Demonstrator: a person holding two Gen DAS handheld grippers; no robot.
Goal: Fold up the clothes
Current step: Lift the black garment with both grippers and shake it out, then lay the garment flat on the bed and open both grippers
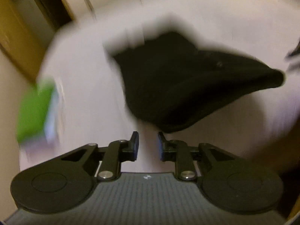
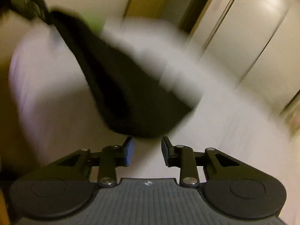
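Observation:
A black garment (image 1: 180,82) lies bunched on a pale, pinkish-white bed surface (image 1: 84,86). Both views are blurred by motion. My left gripper (image 1: 148,144) is open and empty, just short of the garment's near edge. In the right wrist view the same black garment (image 2: 127,93) lies with a blurred white cloth (image 2: 168,67) against its far side. My right gripper (image 2: 147,150) is open and empty, its fingertips just below the garment's near edge. My left gripper shows as a dark blur (image 2: 28,5) at the garment's far left corner.
A green object (image 1: 33,110) lies at the left edge of the bed. A wooden door frame (image 1: 16,43) and pale walls stand behind. Pale cupboard doors (image 2: 253,37) stand at the right in the right wrist view.

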